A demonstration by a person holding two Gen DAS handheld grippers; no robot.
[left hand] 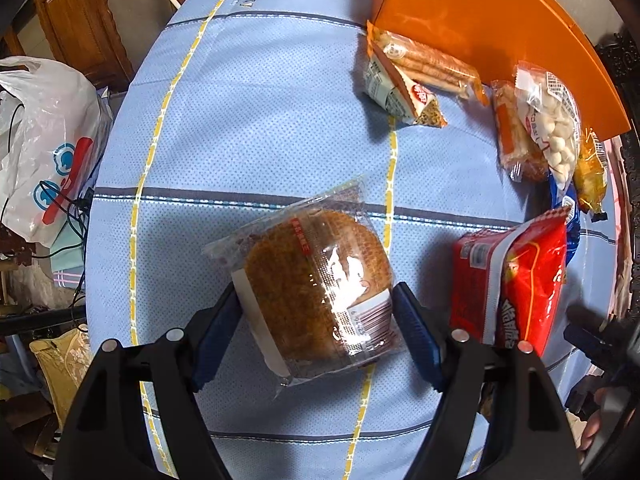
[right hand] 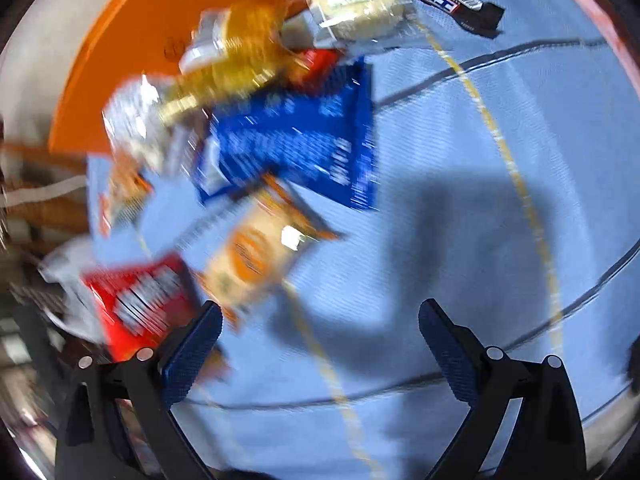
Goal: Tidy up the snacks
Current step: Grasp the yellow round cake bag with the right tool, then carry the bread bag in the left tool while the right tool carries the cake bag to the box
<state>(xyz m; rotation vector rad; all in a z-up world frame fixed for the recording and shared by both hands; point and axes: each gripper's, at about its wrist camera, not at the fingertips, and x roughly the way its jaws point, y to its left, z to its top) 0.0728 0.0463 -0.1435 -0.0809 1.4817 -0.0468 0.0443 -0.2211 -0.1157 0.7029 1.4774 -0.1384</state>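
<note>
A: Left gripper (left hand: 316, 300)?
B: Jaws clamped on wrapped cake (left hand: 316, 288), centre frame, over blue tabletop (left hand: 248, 120).
A: Right gripper (right hand: 320, 320)?
B: Jaws wide, nothing between. Blurred snack pile (right hand: 248, 140) at 11 o'clock, against orange box (right hand: 132, 40).

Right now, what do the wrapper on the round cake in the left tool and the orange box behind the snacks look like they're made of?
The round cake's wrapper looks like thin clear plastic film: glossy, crinkled, with bright glare and the brown cake visible through it. The orange box looks rigid with a smooth matte face and straight edges; whether it is coated card or plastic is hard to tell.
</note>
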